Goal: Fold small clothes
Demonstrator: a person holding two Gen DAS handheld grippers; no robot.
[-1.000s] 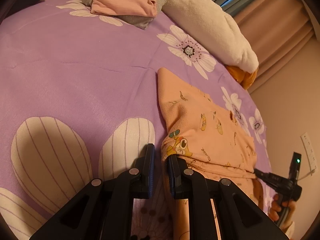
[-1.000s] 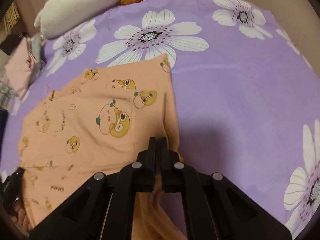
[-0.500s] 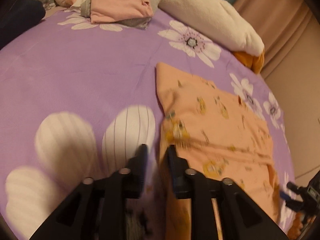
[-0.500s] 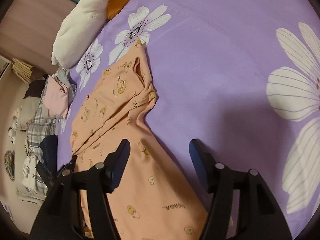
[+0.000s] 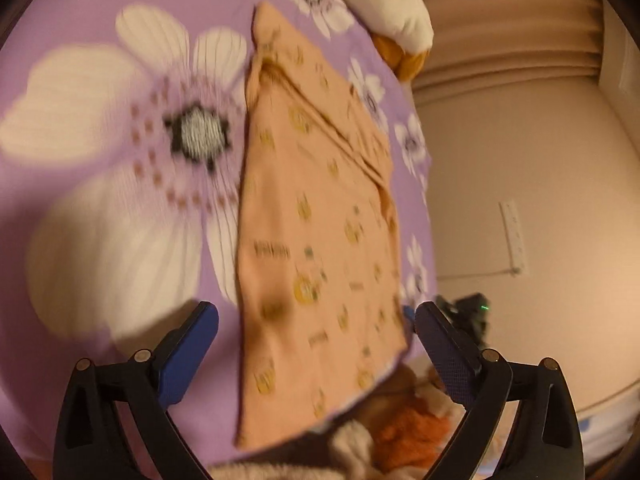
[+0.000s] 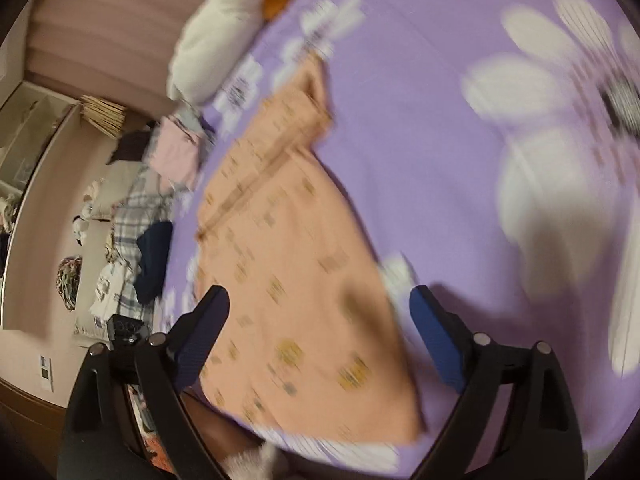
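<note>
A small peach garment with yellow cartoon prints [image 5: 320,232] lies flat on the purple flowered bedspread [image 5: 100,200], running from the near edge of the bed toward the pillows, with a fold line across its far part. It also shows in the right wrist view [image 6: 288,264]. My left gripper [image 5: 316,340] is open and empty, held above the garment's near end. My right gripper [image 6: 320,328] is open and empty too, above the same near end. Both views are motion blurred.
A white pillow [image 5: 396,4] and an orange one [image 5: 404,60] lie at the head of the bed. A pile of folded pink and plaid clothes [image 6: 168,160] sits at the bed's far side. The wall [image 5: 520,160] is to the right. Orange fabric [image 5: 412,428] lies below the bed edge.
Both grippers let go of the garment, opened wide and pulled back and up toward its near end. The garment now lies flat on the bed.
</note>
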